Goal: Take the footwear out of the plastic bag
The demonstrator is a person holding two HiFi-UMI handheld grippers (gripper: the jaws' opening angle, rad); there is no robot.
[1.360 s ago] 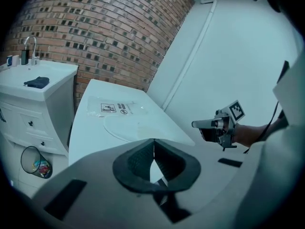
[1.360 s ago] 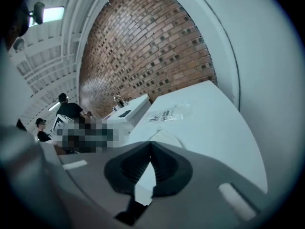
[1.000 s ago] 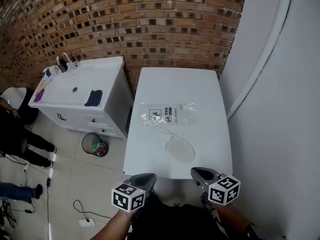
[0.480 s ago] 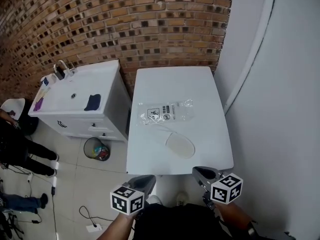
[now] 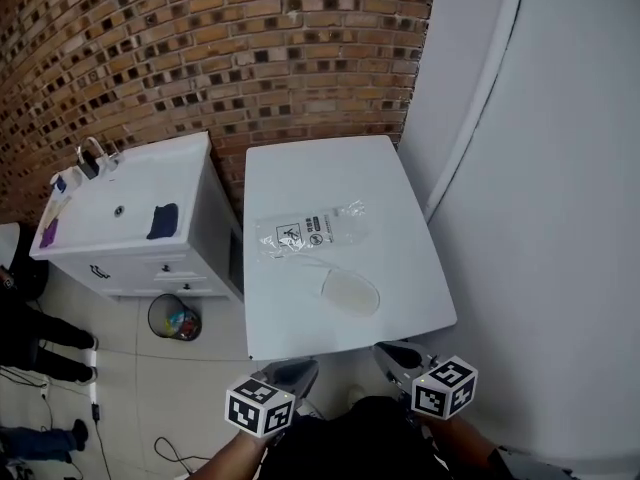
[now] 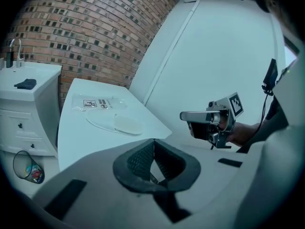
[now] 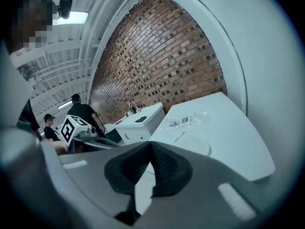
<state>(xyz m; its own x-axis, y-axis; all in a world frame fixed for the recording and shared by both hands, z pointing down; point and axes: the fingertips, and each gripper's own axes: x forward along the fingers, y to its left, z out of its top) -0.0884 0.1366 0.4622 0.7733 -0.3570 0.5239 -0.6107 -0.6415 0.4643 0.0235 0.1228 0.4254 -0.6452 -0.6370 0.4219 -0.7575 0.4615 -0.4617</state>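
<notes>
**Two closed tongs at the near edge, bag lying mid-table**

Two grippers are in our hands, and both sit just short of the near edge of the white table (image 5: 300,168). Our left gripper (image 5: 298,368) has its jaws pressed together, with nothing between the ribbed pads. Our right gripper (image 5: 392,352) is the same, jaws together and empty. They hang side by side, apart from each other, and neither touches the tabletop.

We see the plastic bag (image 5: 308,233) lying flat around the middle of the table, clear, with printed labels facing up. Just beside it, on the side nearer us, lies a pale oval sole (image 5: 350,291), flat on the surface. A thin clear outline curves from it back toward the labels, and we cannot tell whether it is inside the plastic or only next to it. Both lie well apart from our grippers.

To our left stands a white cabinet (image 5: 130,218) with a dark cloth (image 5: 160,220) on top. A waste bin (image 5: 172,320) stands on the floor in front of it, and a brick wall (image 5: 200,48) is behind.
</notes>
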